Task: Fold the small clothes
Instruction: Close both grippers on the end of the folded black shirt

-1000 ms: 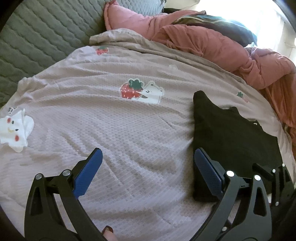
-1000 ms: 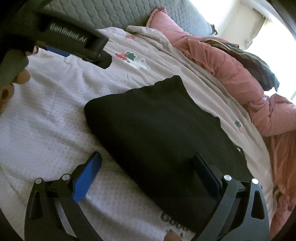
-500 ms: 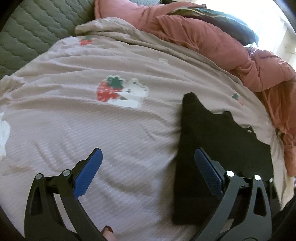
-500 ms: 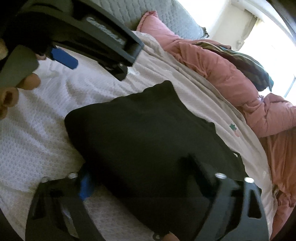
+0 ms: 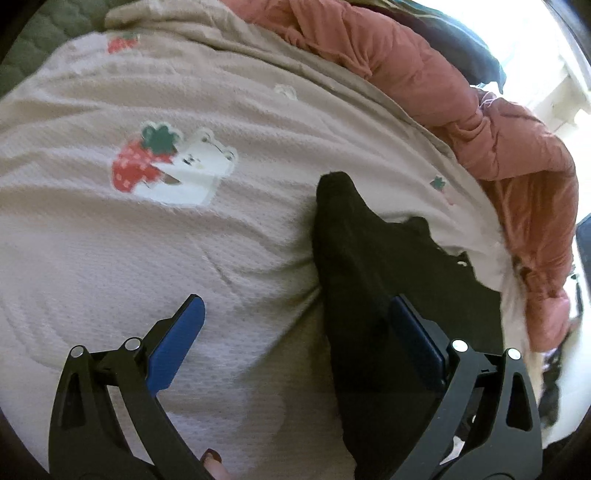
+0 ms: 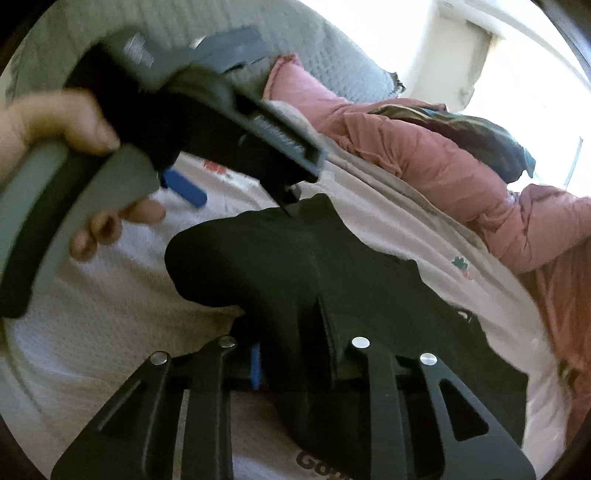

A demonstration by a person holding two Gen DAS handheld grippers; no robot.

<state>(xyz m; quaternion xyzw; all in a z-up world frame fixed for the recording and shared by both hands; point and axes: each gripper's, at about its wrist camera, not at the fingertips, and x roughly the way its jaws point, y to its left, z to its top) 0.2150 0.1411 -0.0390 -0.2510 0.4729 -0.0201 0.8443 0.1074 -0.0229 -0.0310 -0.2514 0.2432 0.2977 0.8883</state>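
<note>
A black garment (image 5: 373, 266) lies on the pale bedspread (image 5: 184, 240), partly folded. My left gripper (image 5: 295, 328) is open just above the bed; its right finger hangs over the garment's left edge and its left finger over bare bedspread. In the right wrist view my right gripper (image 6: 291, 332) is shut on a raised fold of the black garment (image 6: 280, 266), lifting its near edge. The left gripper (image 6: 207, 147), held by a hand (image 6: 48, 122), shows there at the garment's far corner.
A pink quilt (image 5: 498, 140) is heaped along the far right of the bed, with a dark cloth (image 6: 480, 136) on it. A grey quilted headboard (image 6: 184, 26) is behind. A strawberry-and-bear print (image 5: 166, 170) marks the bedspread left of the garment.
My right gripper has closed on the garment's near edge and lifted a fold. My left gripper has moved right and closer, up to the garment's left edge.
</note>
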